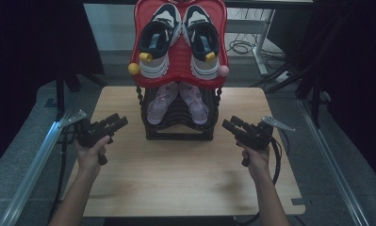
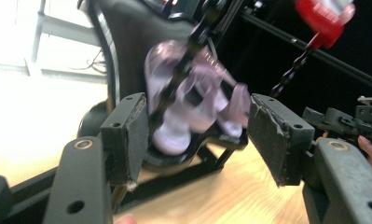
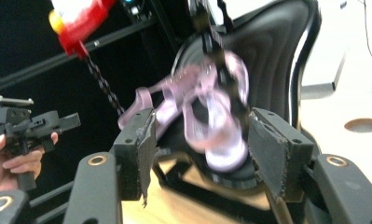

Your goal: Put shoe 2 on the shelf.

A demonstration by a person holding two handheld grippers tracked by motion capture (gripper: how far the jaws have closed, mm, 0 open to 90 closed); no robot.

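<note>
Both tongs, left (image 1: 121, 121) and right (image 1: 228, 124), gape empty. Sandals (image 1: 177, 101), frame centre: light, soft, slick jelly; pinch a strap.

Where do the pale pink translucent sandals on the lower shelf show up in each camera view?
High view: the pale pink translucent sandals sit upper centre, on the black lower shelf under the red top shelf.
Left gripper view: blurred, upper centre, beyond the open jaws.
Right gripper view: blurred, centre, between the open jaws.
Shared landmark: the black beaded post that holds up the red shelf.
</note>
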